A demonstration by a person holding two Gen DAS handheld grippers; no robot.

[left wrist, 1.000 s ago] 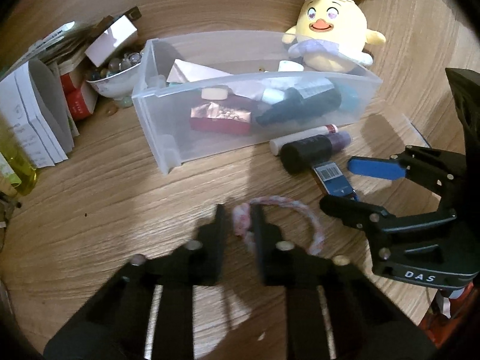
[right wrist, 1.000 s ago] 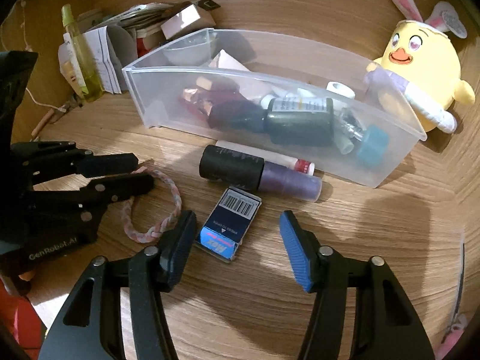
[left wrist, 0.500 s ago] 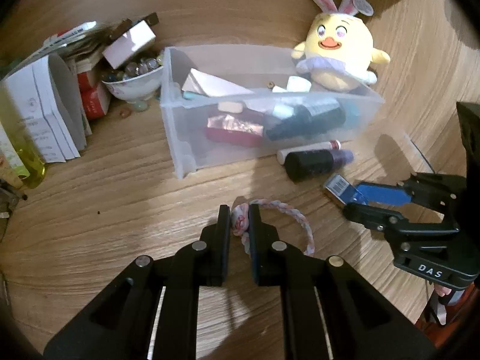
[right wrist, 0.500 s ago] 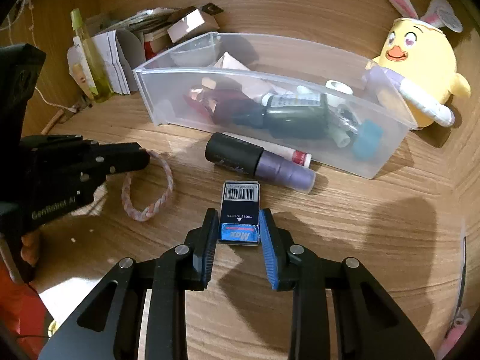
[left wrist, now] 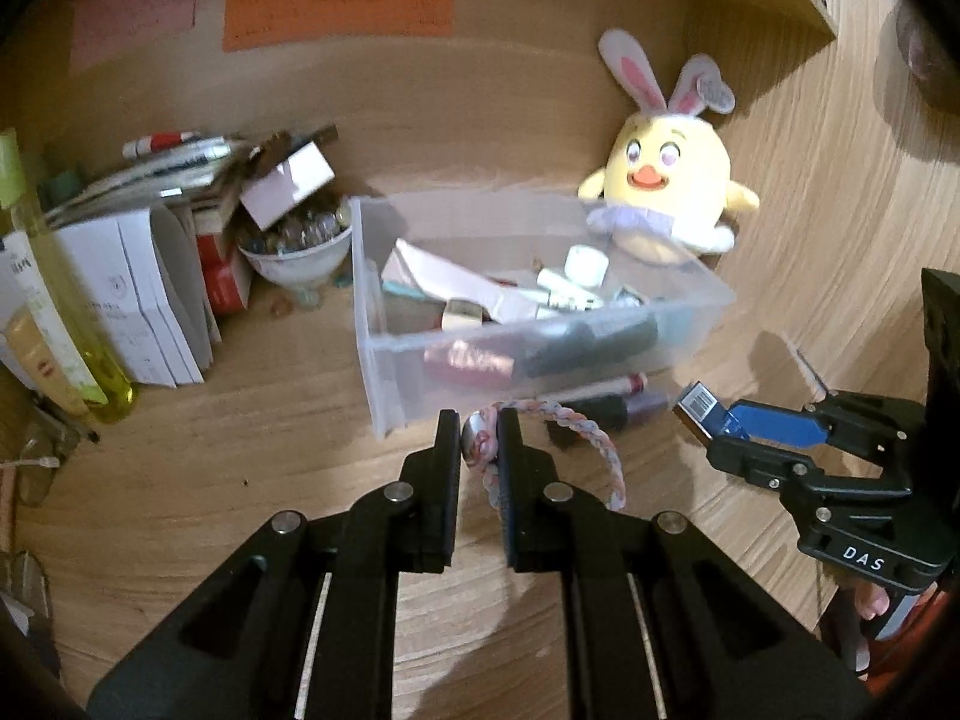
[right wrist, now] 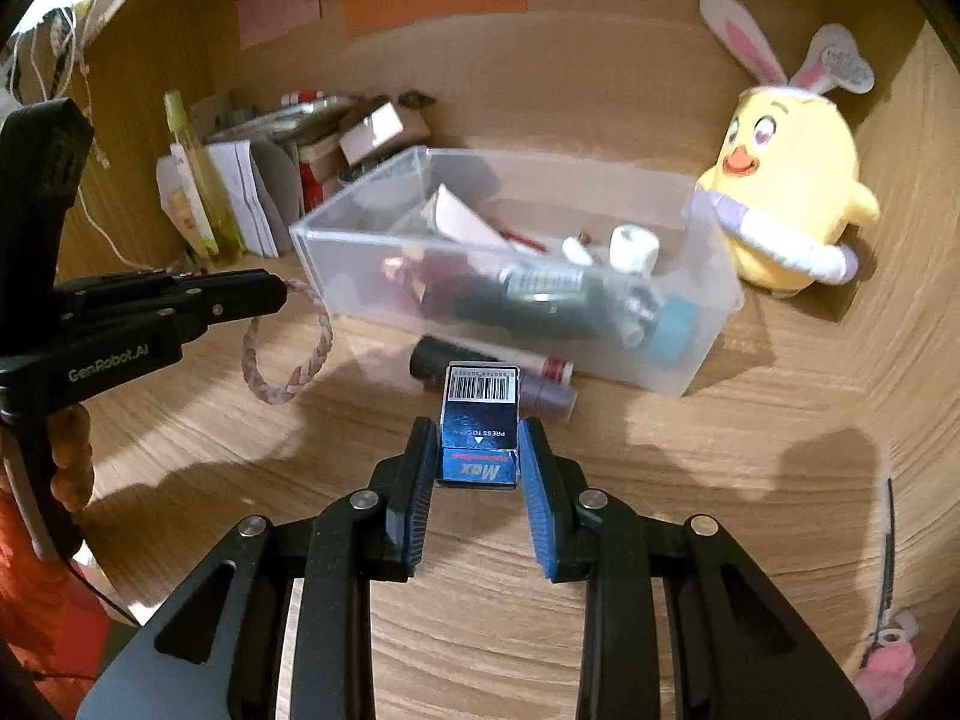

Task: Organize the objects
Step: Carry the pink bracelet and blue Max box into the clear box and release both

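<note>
sticky notes [left wrist: 336, 6] writing blurred, purple bottle [right wrist: 543, 393] partly behind blue box [right wrist: 480, 420]

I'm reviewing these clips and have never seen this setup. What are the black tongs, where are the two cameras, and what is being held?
No robot here: a person holds hand-held tongs in each hand, each carrying a fisheye camera looking along its fingers. The left camera shows the left tongs shut on a braided bracelet, with the right tongs off to the side. The right camera shows the right tongs shut on a small blue box with a barcode. On the wooden desk sits a clear bin of cosmetics, a dark tube in front of it, and a yellow chick plush beside it.
</note>
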